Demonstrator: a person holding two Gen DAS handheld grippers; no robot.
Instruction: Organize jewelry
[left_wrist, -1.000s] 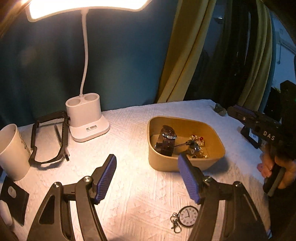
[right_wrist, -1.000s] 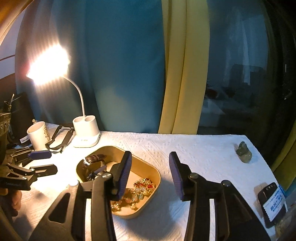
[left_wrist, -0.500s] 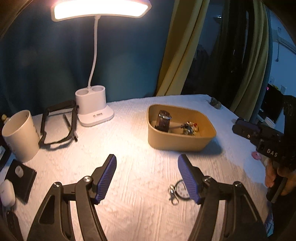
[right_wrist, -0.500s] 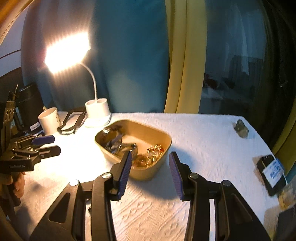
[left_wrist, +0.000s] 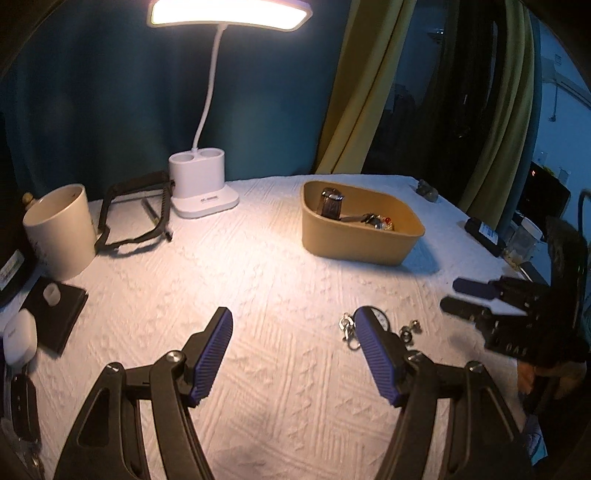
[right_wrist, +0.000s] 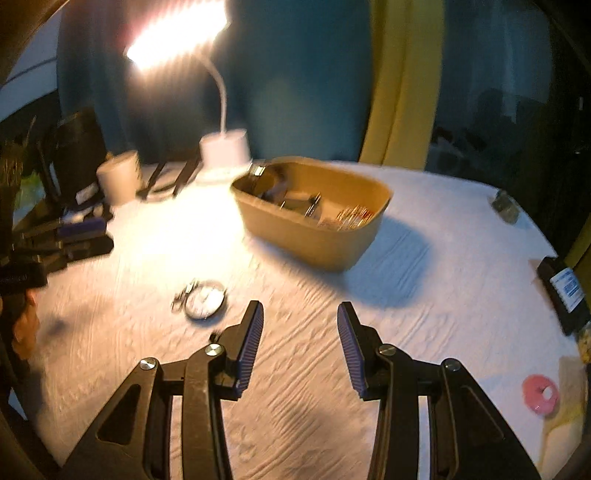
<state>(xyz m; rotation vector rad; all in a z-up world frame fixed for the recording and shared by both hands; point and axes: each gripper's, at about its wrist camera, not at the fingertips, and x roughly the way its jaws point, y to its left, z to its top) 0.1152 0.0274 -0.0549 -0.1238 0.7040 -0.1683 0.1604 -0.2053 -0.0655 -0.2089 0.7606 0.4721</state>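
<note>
Your left gripper (left_wrist: 293, 354) hangs over the white tablecloth (left_wrist: 258, 280) with its blue pads spread wide and nothing between them. The pocket watch (right_wrist: 205, 299) lies flat on the cloth just beyond its right-hand pad, which hides most of the dial in the left view; the watch's clasp (left_wrist: 347, 328) shows beside that pad, and a couple of small rings (left_wrist: 410, 330) sit just to the other side. Your right gripper (right_wrist: 301, 339) is also parted, less widely, and empty, over bare cloth near the watch. The tan tray (left_wrist: 369, 247) stands further back, holding a wristwatch (left_wrist: 330, 203) and a heap of gold and red pieces (right_wrist: 351, 216). A lit desk lamp (left_wrist: 201, 181) stands behind
</note>
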